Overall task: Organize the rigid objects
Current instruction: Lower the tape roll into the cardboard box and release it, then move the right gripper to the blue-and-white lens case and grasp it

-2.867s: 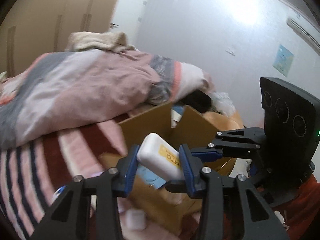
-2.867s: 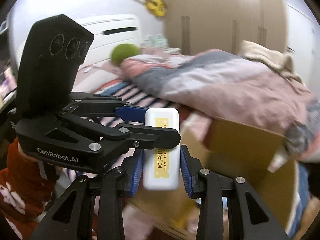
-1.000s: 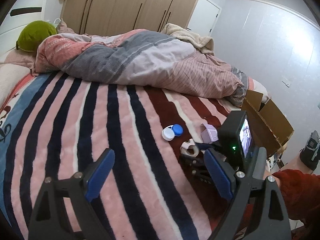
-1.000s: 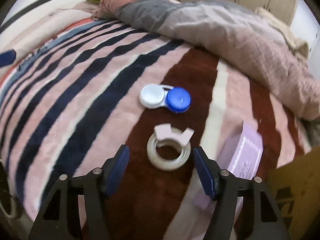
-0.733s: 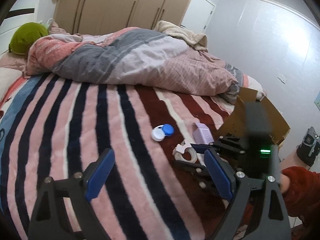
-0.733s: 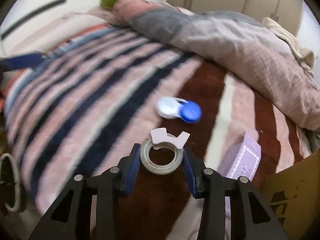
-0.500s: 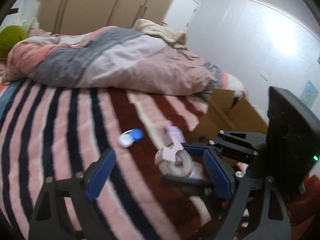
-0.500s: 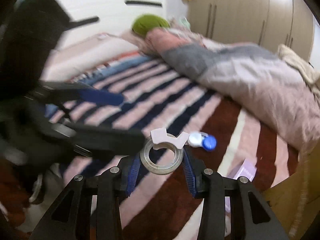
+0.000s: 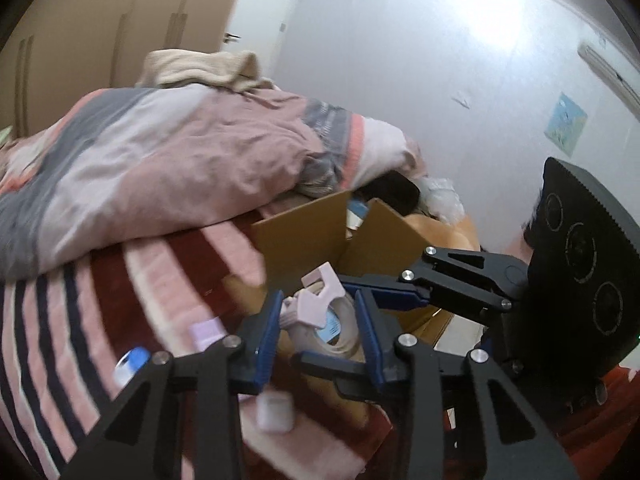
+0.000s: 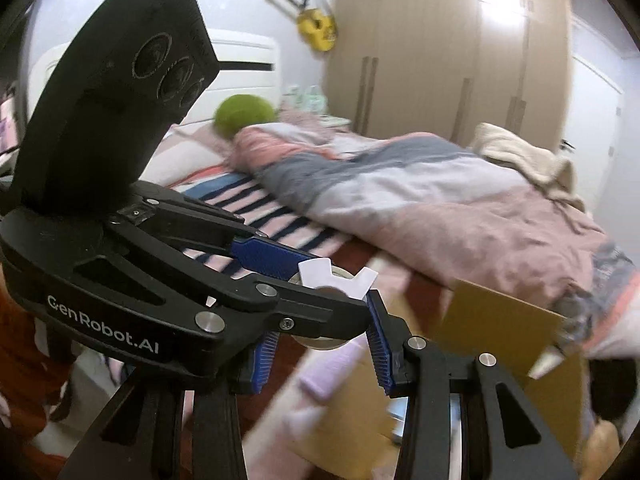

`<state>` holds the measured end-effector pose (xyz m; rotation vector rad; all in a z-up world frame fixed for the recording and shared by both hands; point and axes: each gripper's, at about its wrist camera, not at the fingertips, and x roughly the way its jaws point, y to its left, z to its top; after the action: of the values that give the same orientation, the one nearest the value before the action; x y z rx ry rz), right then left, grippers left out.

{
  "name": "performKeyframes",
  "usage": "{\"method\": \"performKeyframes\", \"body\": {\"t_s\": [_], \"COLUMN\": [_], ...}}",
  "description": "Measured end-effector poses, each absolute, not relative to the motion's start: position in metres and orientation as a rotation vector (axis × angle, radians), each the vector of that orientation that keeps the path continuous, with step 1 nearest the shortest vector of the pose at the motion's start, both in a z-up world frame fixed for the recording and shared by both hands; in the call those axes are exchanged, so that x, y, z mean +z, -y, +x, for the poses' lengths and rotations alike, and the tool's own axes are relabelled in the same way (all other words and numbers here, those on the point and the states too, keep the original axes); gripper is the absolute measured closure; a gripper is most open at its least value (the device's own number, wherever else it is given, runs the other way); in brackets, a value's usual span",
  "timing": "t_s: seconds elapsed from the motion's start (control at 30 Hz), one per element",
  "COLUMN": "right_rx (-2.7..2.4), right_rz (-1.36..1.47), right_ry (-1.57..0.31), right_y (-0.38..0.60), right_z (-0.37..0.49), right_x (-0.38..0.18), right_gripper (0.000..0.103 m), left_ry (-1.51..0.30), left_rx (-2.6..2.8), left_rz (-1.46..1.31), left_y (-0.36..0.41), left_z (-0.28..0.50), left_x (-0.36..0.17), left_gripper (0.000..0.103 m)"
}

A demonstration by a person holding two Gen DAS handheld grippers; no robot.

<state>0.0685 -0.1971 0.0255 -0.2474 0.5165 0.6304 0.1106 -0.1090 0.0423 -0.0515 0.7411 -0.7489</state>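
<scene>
A clear tape roll (image 9: 340,334) with a pale pink cutter tab (image 9: 320,300) hangs in the air above the striped blanket, just in front of the open cardboard box (image 9: 304,236). My left gripper (image 9: 318,320) is closing tight on it, its blue pads pressing on both sides of the roll. My right gripper (image 10: 320,340) comes in from the right side and is shut on the same tape roll (image 10: 320,346). In the right wrist view the left gripper's fingers (image 10: 272,256) cross in front and hide most of the roll.
A lilac box (image 9: 206,330), a blue-and-white lens case (image 9: 130,360) and a small white case (image 9: 274,410) lie on the blanket (image 9: 60,320). A bunched duvet (image 9: 160,168) fills the far bed. The cardboard box (image 10: 500,328) holds several items. A red sleeve (image 9: 600,420) shows lower right.
The right gripper shut on the tape roll and lifted it off the blanket toward the box. The left gripper swung over from open and closed on the same roll.
</scene>
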Motion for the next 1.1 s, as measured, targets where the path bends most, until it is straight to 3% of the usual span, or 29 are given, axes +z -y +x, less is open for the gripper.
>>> {"method": "performKeyframes", "body": {"t_s": [0.33,0.37,0.4,0.47,0.5,0.53,0.83,1.1], "right_rx": [0.502,0.488,0.471,0.427,0.416,0.415,0.467,0.718], "right_rz": [-0.235,-0.237,-0.240,-0.255,-0.255,-0.256,-0.232,-0.240], "right_ry": [-0.642,-0.660,-0.676,-0.708,-0.700,-0.693,-0.658,-0.607], "right_y": [0.276,0.280,0.283,0.289,0.292,0.294,0.282,0.204], "right_z": [0.098,0.102,0.106,0.108,0.107,0.105,0.097,0.071], "right_x": [0.014,0.011,0.009,0.005,0.004,0.004,0.015,0.036], "right_gripper": [0.067,0.066,0.066,0.054,0.041,0.039,0.039,0.039], "left_ry": [-0.853,-0.856,-0.856,-0.834,-0.820,-0.816,-0.765,-0.669], "left_rx": [-0.820,-0.813,-0.801,-0.763,-0.757,-0.766,-0.677,-0.420], "left_rz": [0.045,0.053,0.062,0.070,0.069,0.062,0.023,-0.021], "left_y": [0.202,0.206,0.208,0.209,0.208,0.205,0.153,0.033], "left_z": [0.147,0.149,0.149,0.150,0.150,0.150,0.141,0.109], "left_x": [0.030,0.029,0.029,0.031,0.033,0.035,0.045,0.049], "left_gripper": [0.069,0.064,0.047,0.025,0.024,0.024,0.024,0.022]}}
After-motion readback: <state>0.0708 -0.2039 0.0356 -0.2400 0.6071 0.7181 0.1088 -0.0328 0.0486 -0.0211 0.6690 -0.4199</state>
